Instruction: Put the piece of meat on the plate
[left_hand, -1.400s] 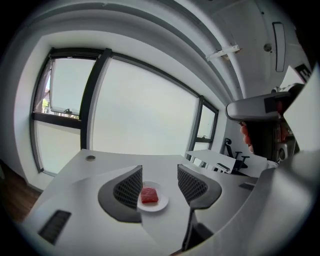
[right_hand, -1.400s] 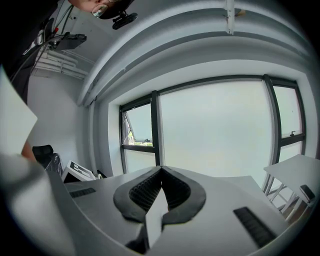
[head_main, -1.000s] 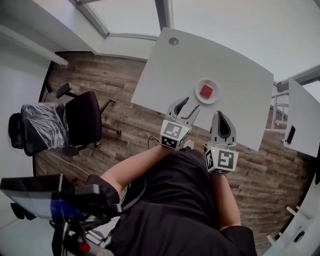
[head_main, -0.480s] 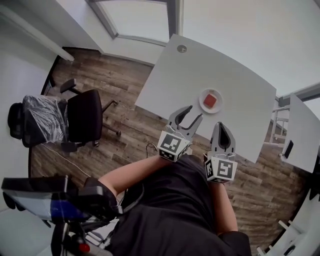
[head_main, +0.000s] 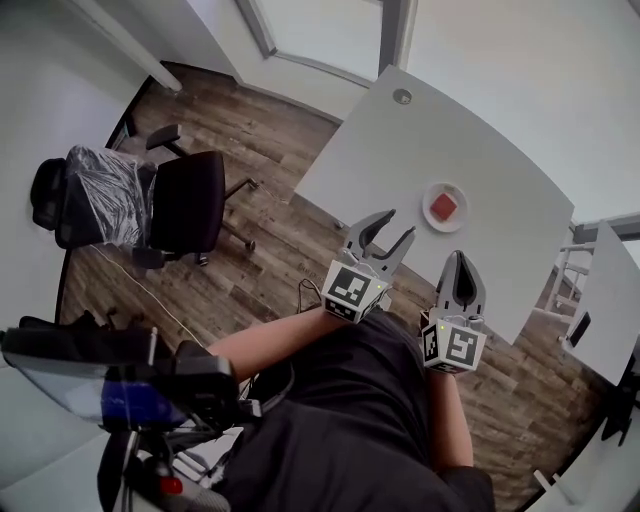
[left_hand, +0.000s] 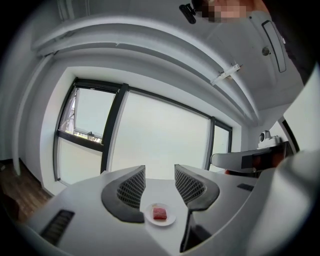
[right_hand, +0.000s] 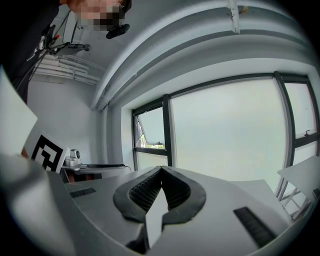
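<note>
Meat, a red square piece, lies on the plate, well ahead of both grippers.

The left gripper has its jaws partly apart after just closing a little, and nothing is between them. The left gripper view makes this plain: the ribbed pads stand clear of each other. In the gap, far off, the meat sits in the middle of the plate on the table.

The right gripper has its jaws together. In its own view the tips meet and grip nothing. That view shows neither plate nor meat. It shows a window ahead and the left gripper's marker cube at its left edge.

Only the head view shows both grippers at once, held side by side at the near edge of the table. It also shows a black chair on the wood floor to the left.
</note>
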